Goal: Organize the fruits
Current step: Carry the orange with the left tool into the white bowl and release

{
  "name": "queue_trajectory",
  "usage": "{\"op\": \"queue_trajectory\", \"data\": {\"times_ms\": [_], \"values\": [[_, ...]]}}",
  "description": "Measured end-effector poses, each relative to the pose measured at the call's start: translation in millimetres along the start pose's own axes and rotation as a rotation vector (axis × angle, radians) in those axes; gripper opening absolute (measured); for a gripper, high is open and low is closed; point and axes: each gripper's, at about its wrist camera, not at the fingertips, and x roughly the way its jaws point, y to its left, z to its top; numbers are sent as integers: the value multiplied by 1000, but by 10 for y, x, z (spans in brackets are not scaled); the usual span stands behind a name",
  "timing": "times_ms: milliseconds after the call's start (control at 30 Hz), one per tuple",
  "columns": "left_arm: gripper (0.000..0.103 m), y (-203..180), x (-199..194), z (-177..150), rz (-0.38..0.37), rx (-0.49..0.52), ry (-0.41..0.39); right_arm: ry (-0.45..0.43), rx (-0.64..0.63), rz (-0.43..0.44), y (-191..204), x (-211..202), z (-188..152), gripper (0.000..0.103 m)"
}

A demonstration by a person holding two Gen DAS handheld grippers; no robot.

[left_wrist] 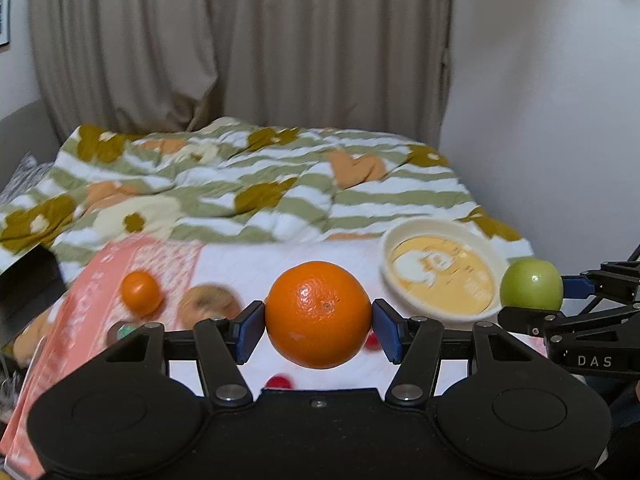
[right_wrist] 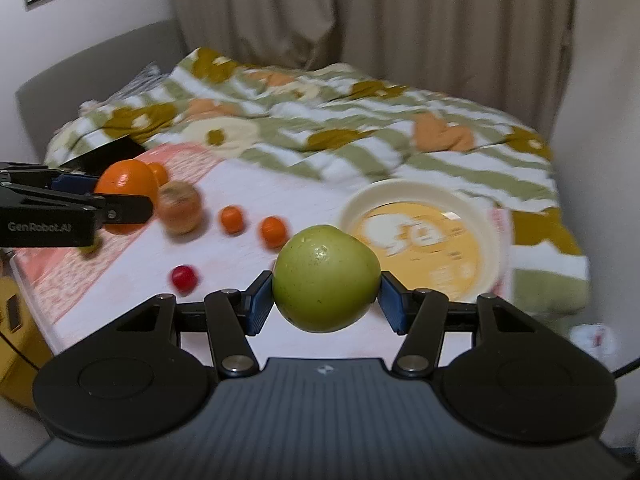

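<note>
We carry the orange [left_wrist: 318, 314] in the left jaws, the apple [right_wrist: 326, 279] in the right; next, lower both into the bowl [right_wrist: 420, 194]

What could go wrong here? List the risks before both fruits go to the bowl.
1. The orange is round and held only at its sides by the left gripper; it may slip.
2. The right gripper with the green apple is close beside it; they could collide at the bowl.

oranges [right_wrist: 127, 188]: 4 | apples [right_wrist: 326, 280]: 2 | red fruits [right_wrist: 184, 277]: 1–2 | bowl [right_wrist: 362, 200]: 1
</note>
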Motion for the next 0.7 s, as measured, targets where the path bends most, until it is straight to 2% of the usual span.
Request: {"op": "queue_trajectory", "data": {"times_ms": [167,333,700], "values": [[62,-203,230,259,-59,33,-7,-14,50,-75,-406,-9,118,71],[63,-398,629,489,-118,107,14,-2,94,-117,-741,175,211,71],[63,-854,1627,751,-242,274,100,69,220,-124,-1244,780,295,71]]}}
